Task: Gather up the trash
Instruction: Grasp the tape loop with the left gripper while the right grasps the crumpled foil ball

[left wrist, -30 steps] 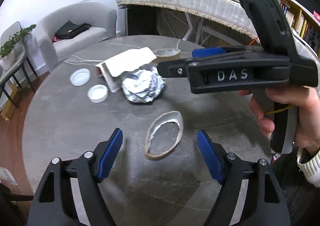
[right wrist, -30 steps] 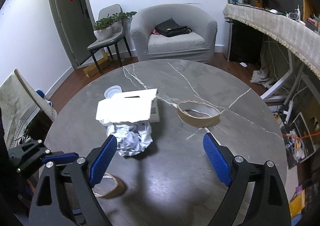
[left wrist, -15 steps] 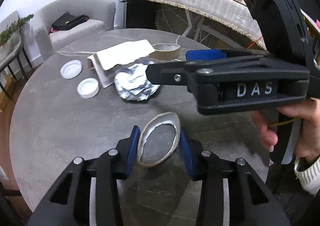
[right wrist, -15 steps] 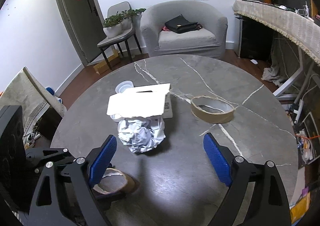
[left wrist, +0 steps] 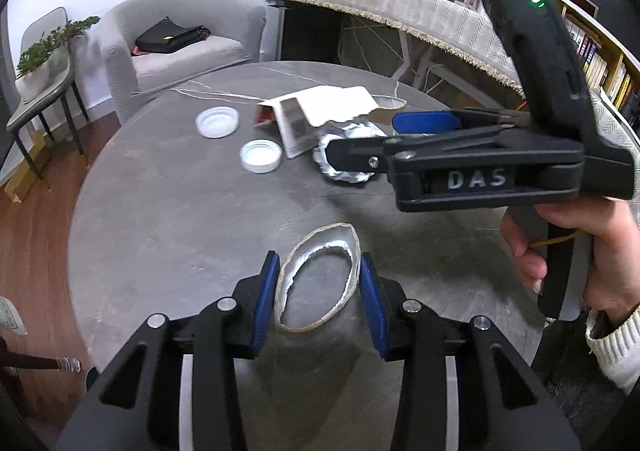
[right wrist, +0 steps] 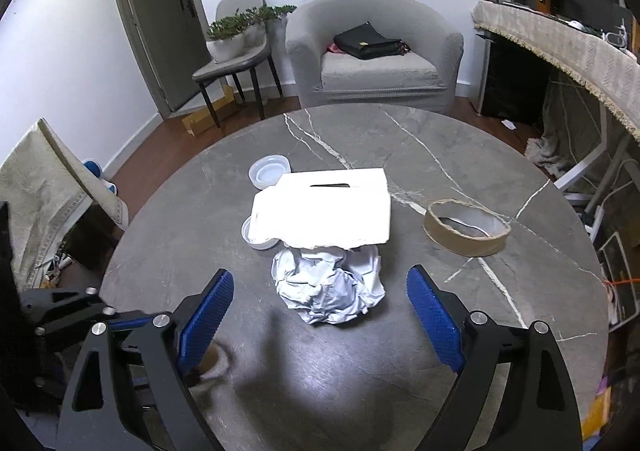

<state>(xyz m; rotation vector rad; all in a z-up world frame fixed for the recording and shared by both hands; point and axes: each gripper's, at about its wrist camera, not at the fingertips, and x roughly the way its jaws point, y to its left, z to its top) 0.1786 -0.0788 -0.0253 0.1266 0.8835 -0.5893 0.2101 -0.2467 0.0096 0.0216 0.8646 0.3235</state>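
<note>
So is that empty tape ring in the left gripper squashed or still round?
Squashed. The tape ring is pinched into a pointed oval between the left gripper's blue pads, which press on both its sides.

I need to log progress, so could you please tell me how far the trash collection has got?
Nothing looks collected yet. The left gripper is shut on a squashed brown cardboard tape ring. Left on the grey marble table: crumpled white paper ball, white torn box, another brown tape ring, two white lids.
</note>
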